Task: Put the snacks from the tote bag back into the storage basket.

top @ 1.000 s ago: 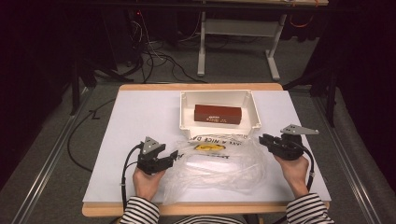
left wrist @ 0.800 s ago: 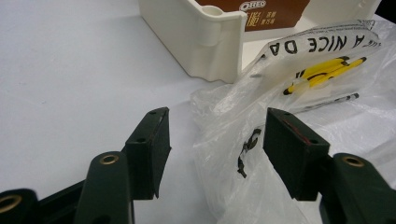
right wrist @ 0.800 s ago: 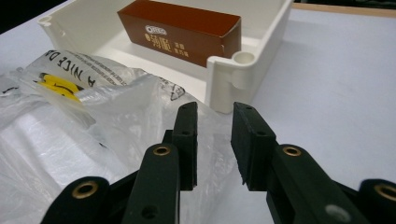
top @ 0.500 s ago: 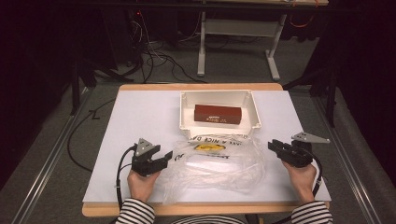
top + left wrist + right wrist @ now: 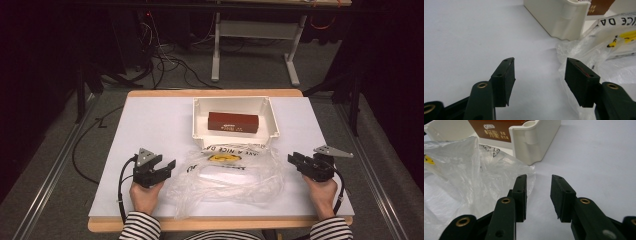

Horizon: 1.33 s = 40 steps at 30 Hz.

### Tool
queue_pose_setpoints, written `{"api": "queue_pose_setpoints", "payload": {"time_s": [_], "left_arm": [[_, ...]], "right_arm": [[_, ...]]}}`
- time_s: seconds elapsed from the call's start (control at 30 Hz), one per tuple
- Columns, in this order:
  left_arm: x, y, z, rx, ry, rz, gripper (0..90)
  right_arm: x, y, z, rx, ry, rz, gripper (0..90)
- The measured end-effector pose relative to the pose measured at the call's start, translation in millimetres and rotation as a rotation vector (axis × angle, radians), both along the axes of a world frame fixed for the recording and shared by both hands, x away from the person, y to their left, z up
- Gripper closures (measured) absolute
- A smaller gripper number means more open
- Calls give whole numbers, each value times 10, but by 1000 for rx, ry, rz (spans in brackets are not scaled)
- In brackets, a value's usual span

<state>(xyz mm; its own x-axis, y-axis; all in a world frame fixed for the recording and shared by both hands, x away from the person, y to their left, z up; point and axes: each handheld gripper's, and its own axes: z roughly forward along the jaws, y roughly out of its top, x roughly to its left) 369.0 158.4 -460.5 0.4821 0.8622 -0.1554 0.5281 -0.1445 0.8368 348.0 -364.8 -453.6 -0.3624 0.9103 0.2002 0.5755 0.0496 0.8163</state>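
Worktop (image 5: 150, 130): white sheet over a wooden board; carries everything below.
Plastic bag (image 5: 230, 172): clear, crumpled, printed with black letters and a yellow mark; lies flat at the near middle, its far edge touching the tray. Judged very light, limp and slippery; it will likely slide or bunch if pushed. Best hold: pinch a raised side fold or edge, one per side, not the flat middle.
Tray (image 5: 235, 102): cream plastic, rigid, open-topped, beyond the bag at the centre.
Box (image 5: 233, 122): brown carton lying inside the tray; judged stiff and light, with flat faces easy to clamp.
Left gripper (image 5: 539, 75): jaws spread wide, nothing between them; just beside the bag's left edge.
Right gripper (image 5: 538, 192): jaws parted, empty; one jaw is near the bag's right edge, but I cannot tell whether it touches.
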Motion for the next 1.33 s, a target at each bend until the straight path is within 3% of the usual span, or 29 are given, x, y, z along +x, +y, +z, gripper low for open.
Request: {"api": "queue_pose_setpoints", "payload": {"time_s": [0.33,0.6,0.83,0.93,1.1,1.33], "left_arm": [[126,-2,-86,6,4,51,421],[190,-36,-152,38,3,67,423],[209,-60,-193,58,-10,77,422],[207,-52,-229,38,2,88,413],[178,-18,-233,3,-11,103,405],[187,-24,-238,9,-2,99,399]], "right_arm": [[90,-34,-100,4,10,-53,630],[155,-23,-161,-11,24,-85,605],[163,-21,-225,-27,-1,-103,564],[147,3,-229,-48,-16,-103,548],[124,24,-230,-65,-36,-108,536],[114,26,-232,-63,-41,-110,515]]}}
